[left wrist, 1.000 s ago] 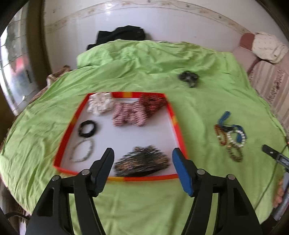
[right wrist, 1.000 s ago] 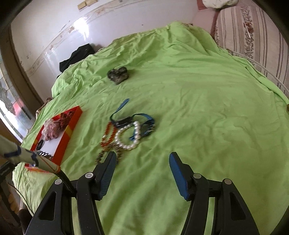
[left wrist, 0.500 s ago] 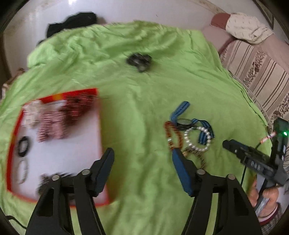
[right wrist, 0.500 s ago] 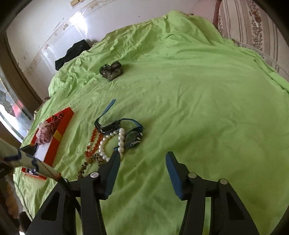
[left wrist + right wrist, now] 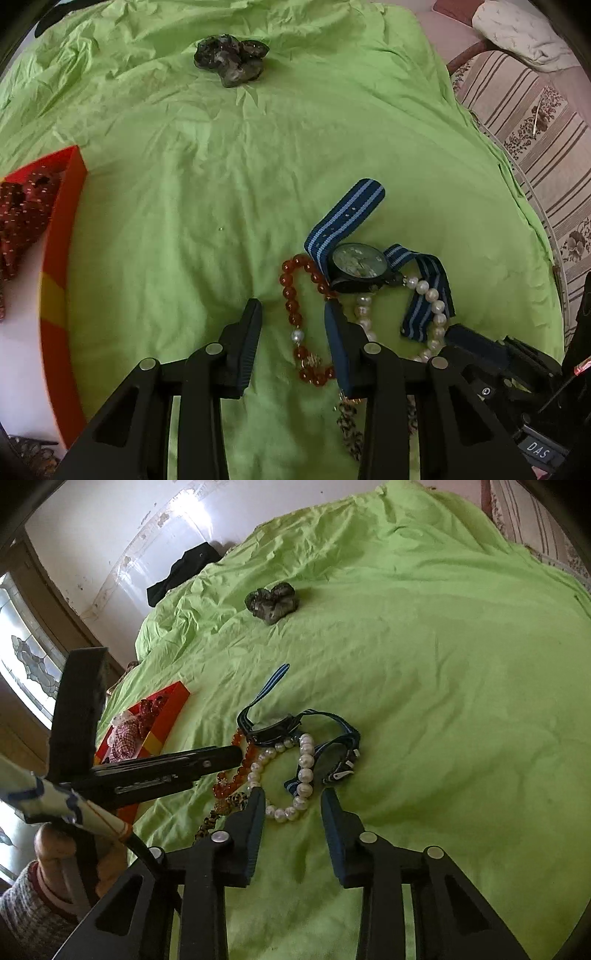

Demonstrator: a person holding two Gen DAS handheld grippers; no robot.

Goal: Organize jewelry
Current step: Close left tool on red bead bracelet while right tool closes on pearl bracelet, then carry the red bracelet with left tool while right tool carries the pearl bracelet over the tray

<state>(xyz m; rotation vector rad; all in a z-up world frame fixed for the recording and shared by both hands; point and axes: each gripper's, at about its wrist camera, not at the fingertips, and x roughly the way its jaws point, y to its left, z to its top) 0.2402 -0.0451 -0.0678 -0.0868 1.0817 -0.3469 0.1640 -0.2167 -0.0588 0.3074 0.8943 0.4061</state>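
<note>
A pile of jewelry lies on the green sheet: an amber bead bracelet (image 5: 291, 295), a pearl bracelet (image 5: 434, 308), a blue-striped strap watch (image 5: 356, 264) and a brown patterned bracelet (image 5: 349, 430). My left gripper (image 5: 293, 314) is open with its fingers either side of the amber bracelet. My right gripper (image 5: 291, 799) is open just in front of the pearl bracelet (image 5: 304, 771), with the amber bracelet (image 5: 240, 771) to its left. The red-rimmed tray (image 5: 59, 258) holding scrunchies (image 5: 22, 218) sits at the left.
A dark scrunchie (image 5: 231, 61) lies alone further up the sheet (image 5: 443, 664). A striped sofa (image 5: 535, 122) borders the bed on the right. A black garment (image 5: 184, 570) lies by the wall. The left gripper's body (image 5: 147, 771) reaches across the right wrist view.
My left gripper swung right from the tray to the jewelry pile and narrowed around the amber bracelet. My right gripper moved closer to the pearl bracelet.
</note>
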